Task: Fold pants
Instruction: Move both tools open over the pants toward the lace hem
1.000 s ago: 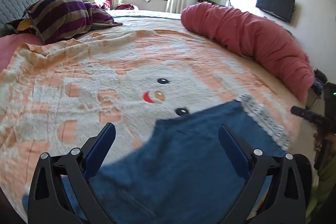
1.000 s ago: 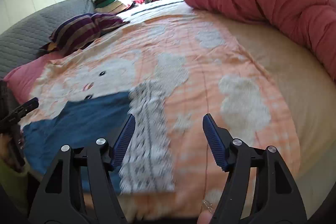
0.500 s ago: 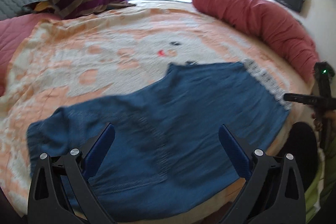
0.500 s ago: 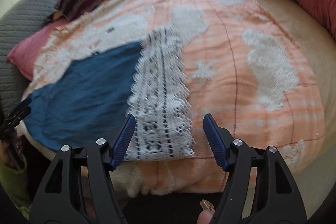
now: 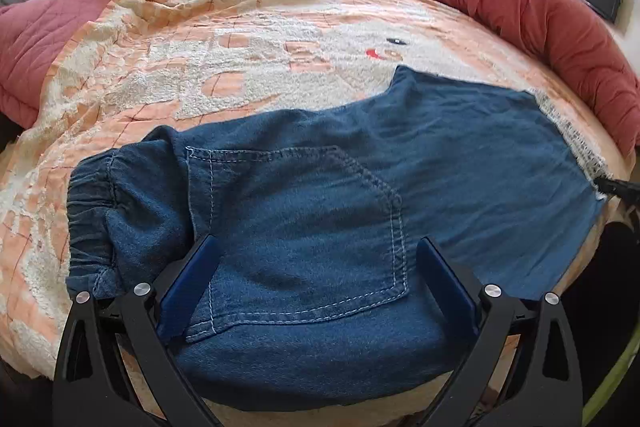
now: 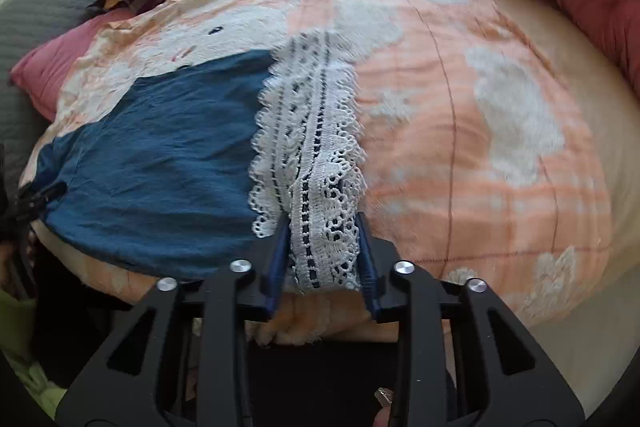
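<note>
The lace hem of the pants is clamped by the right gripper; the left gripper, spread wide over the back pocket, should be closed on the near edge before lifting.

No writing, label, brand, number or sign can be read anywhere in either view, neither on the pants nor on the blanket spread across the bed.

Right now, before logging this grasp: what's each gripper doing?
Left gripper: open, over the pants pocket.
Right gripper: closed on the lace hem.
</note>
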The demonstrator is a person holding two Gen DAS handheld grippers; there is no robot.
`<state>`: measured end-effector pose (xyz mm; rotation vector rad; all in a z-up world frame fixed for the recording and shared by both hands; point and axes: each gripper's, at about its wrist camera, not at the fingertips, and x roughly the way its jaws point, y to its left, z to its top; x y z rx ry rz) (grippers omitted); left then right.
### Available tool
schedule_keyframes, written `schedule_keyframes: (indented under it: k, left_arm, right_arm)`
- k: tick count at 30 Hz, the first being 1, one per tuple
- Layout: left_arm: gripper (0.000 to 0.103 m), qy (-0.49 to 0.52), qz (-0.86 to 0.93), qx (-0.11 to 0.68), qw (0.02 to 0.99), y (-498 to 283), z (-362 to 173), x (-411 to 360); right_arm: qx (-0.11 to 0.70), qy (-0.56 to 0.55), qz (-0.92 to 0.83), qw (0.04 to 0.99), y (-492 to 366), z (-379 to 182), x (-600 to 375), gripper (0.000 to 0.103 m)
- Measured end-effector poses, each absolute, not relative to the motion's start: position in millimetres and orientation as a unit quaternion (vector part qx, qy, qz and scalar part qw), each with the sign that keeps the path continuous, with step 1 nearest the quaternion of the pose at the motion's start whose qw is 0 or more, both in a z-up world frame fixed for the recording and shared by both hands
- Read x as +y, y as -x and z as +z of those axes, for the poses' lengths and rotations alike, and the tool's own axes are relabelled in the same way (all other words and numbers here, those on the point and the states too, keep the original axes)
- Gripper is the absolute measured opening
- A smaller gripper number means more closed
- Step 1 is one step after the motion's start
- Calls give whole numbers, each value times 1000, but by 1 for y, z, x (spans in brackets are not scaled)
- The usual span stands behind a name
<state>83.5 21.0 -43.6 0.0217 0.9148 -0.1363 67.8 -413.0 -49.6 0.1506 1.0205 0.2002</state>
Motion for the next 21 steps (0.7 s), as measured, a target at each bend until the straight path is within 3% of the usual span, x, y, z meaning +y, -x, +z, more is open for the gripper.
schedule_keyframes:
  k: [4,11,14,16,19,21]
  left_arm:
    - [98,-14,-65,439,896,-82,-42,20]
    - [98,13,-82,397,914,-68,-15,19]
    - [98,12,-92,390,916,-64,-7,12]
    - [98,13,-101,394,913,-62,-5,5]
    - [98,13,-120,398,909,-59,-5,-8]
    - [98,4,-130,400,907,-56,-6,-18]
  right_arm:
    - [480,-83,80,870,-62,-42,-425,37]
    - [428,-104,45,896,-30,-9,-461,41]
    - [396,-112,62,909,-14,6,-461,53]
    - [371,-119,79,918,-7,14,-456,74]
    - [334,-131,105,928,-4,22,-447,87]
    - [315,-157,125,928,-9,20,-440,89]
